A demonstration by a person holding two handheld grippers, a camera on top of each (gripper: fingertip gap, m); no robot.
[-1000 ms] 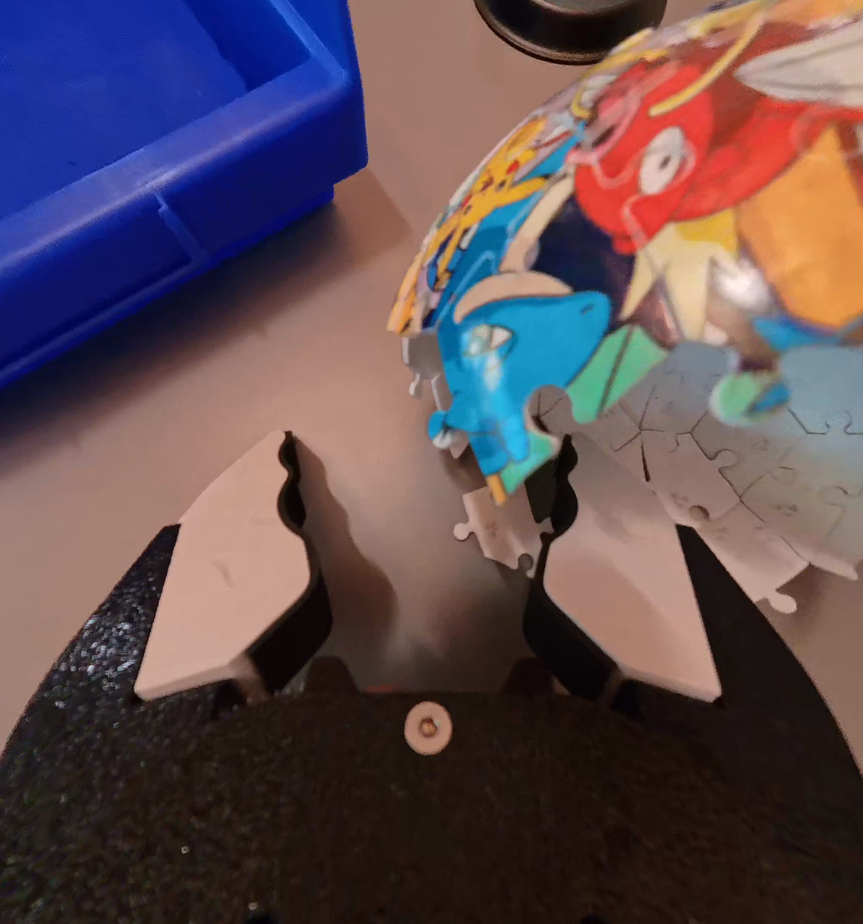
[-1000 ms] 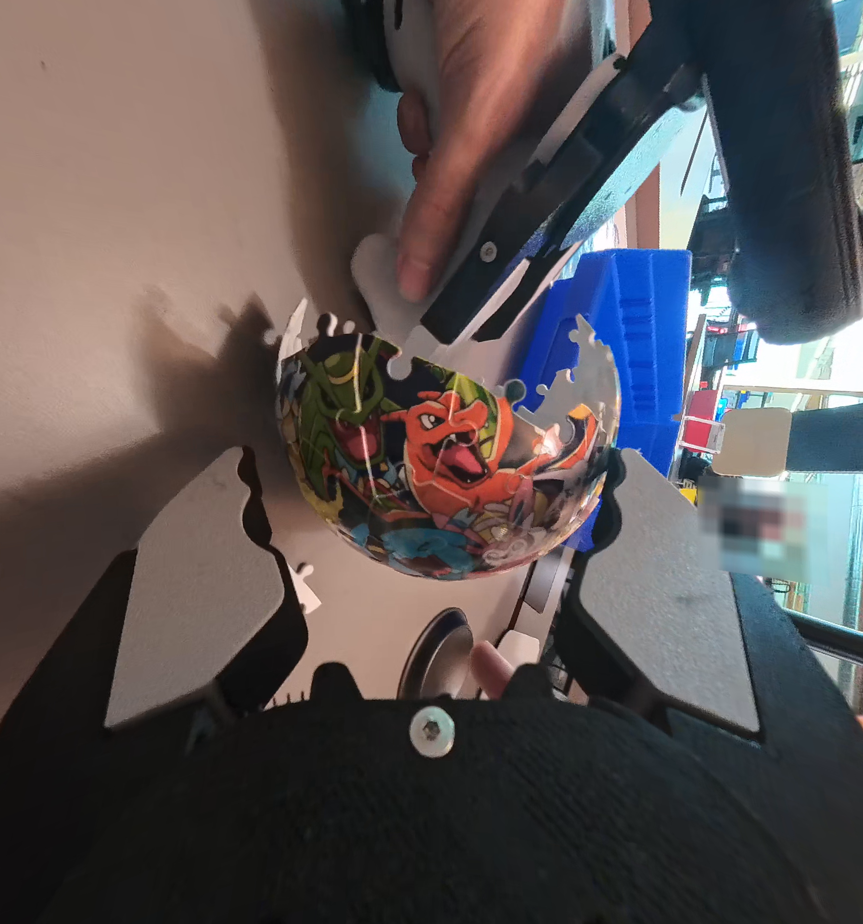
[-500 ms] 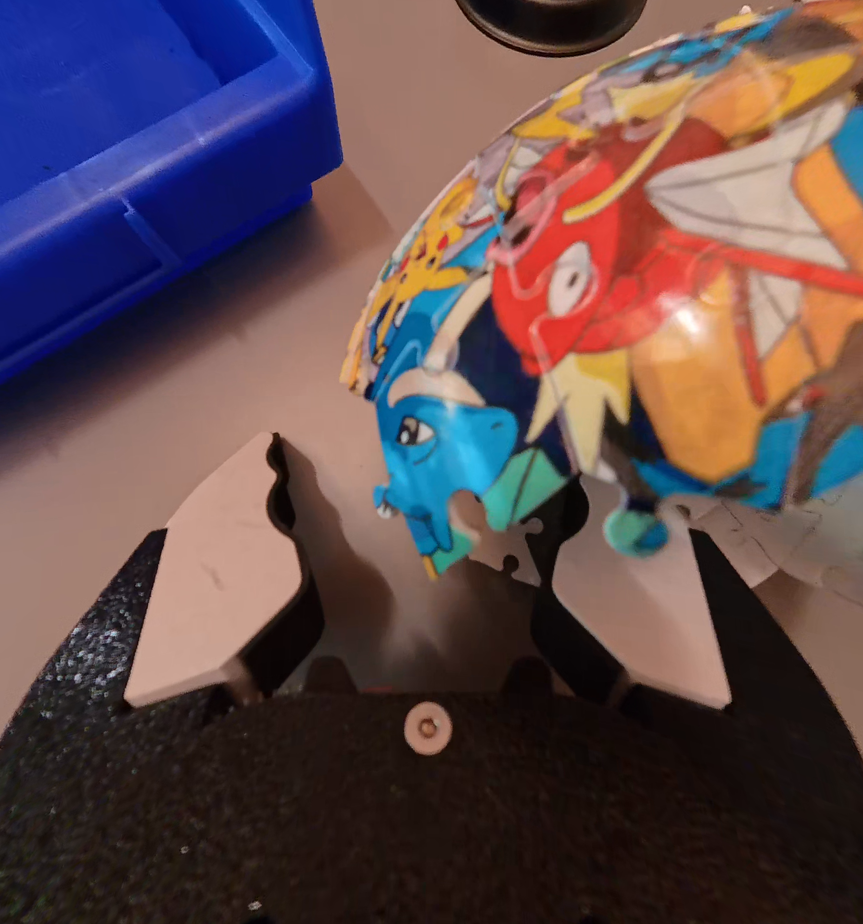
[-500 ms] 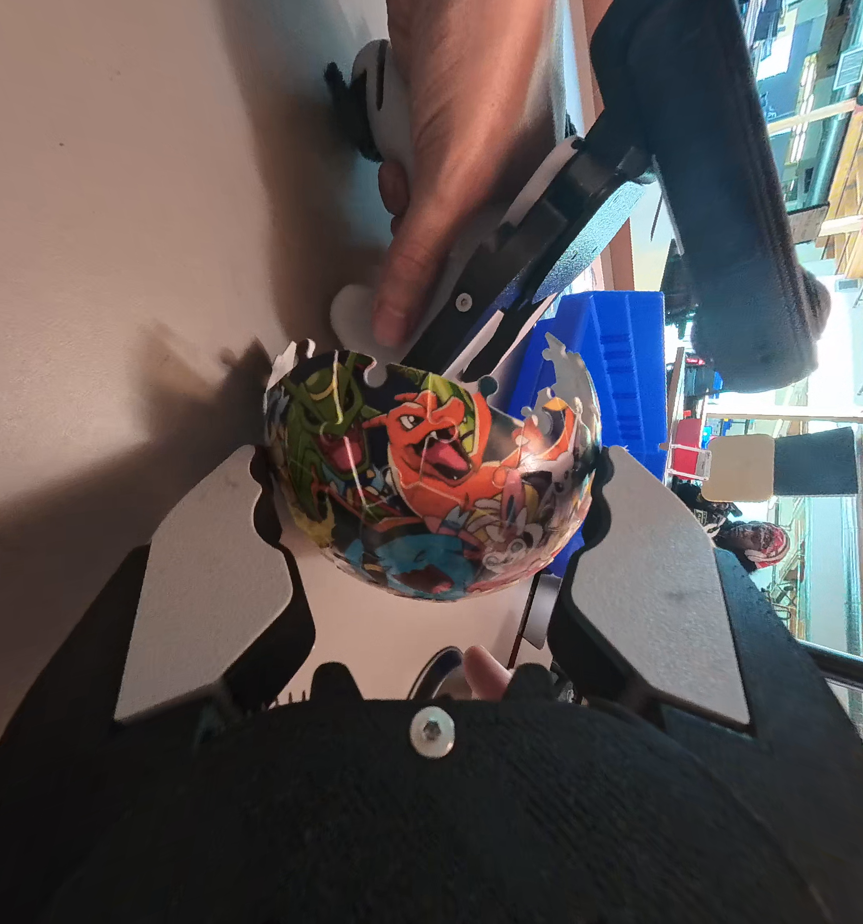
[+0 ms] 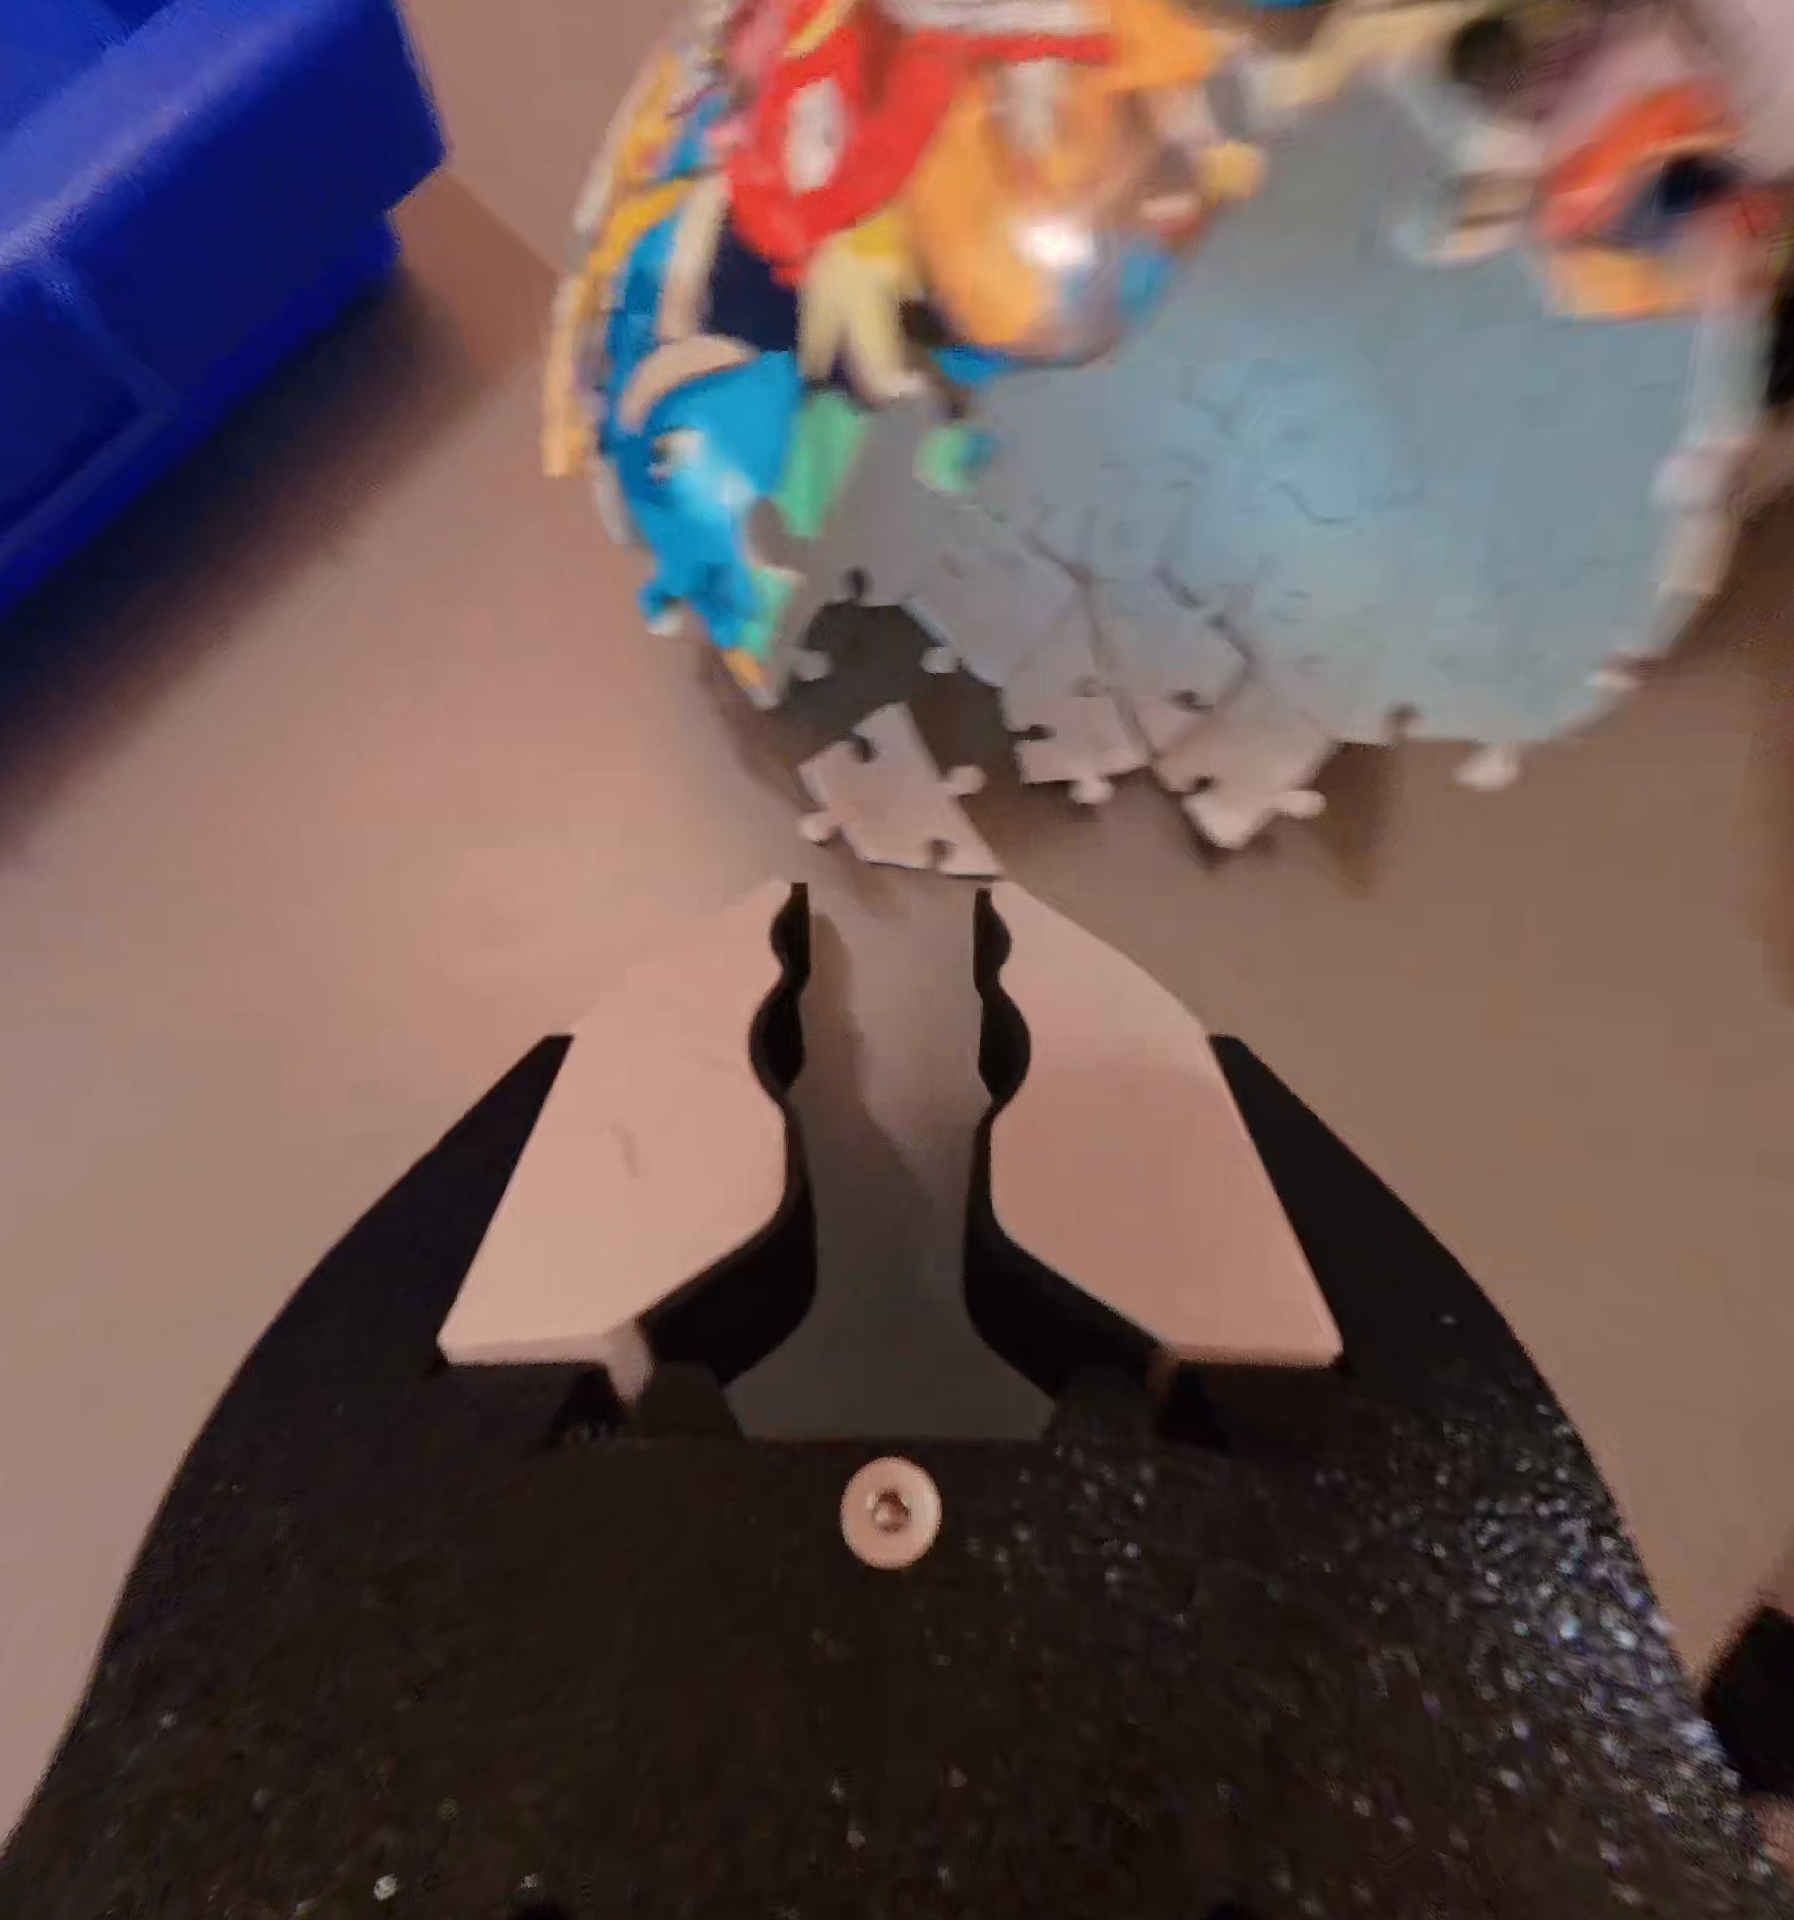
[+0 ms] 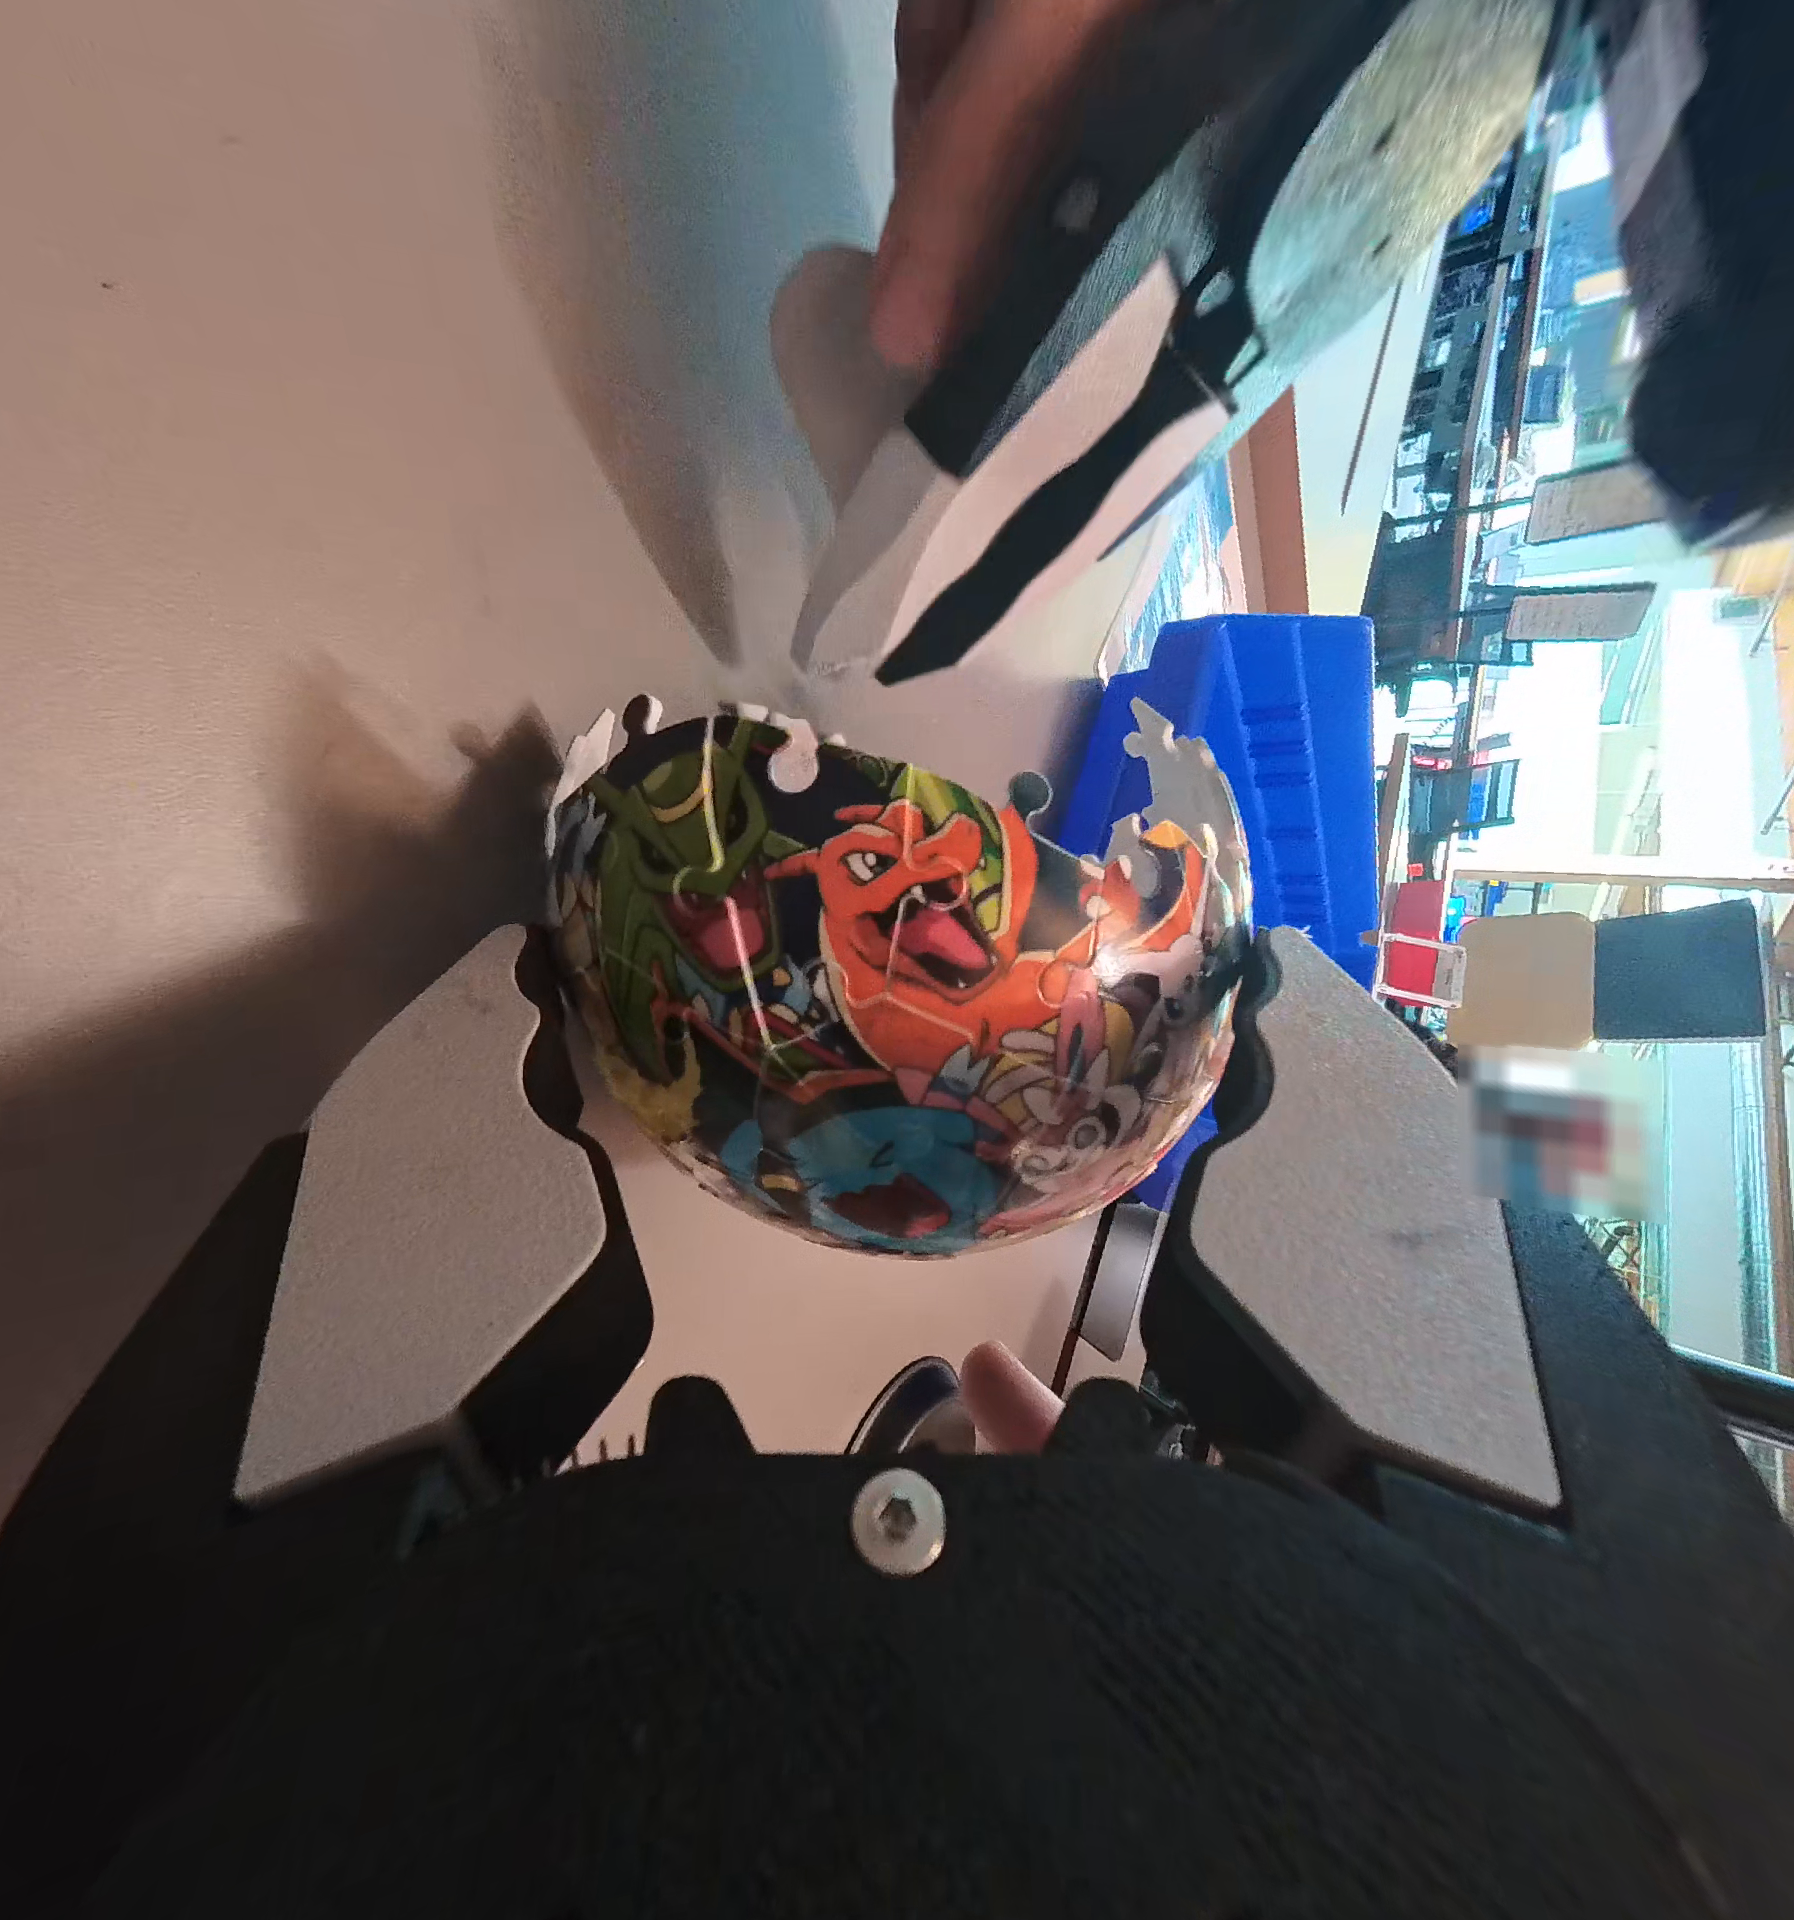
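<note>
The right gripper clamps a partly built spherical jigsaw puzzle, a colourful cartoon-printed shell with a ragged open edge, one finger pressed on either side. In the left wrist view the same puzzle ball hangs above the tan tabletop, its plain grey inside facing the camera. The left gripper has its fingers drawn near each other with a narrow gap between them; a grey puzzle piece sits just ahead of the tips, though blur makes contact hard to judge. A blue plastic bin stands to the left.
</note>
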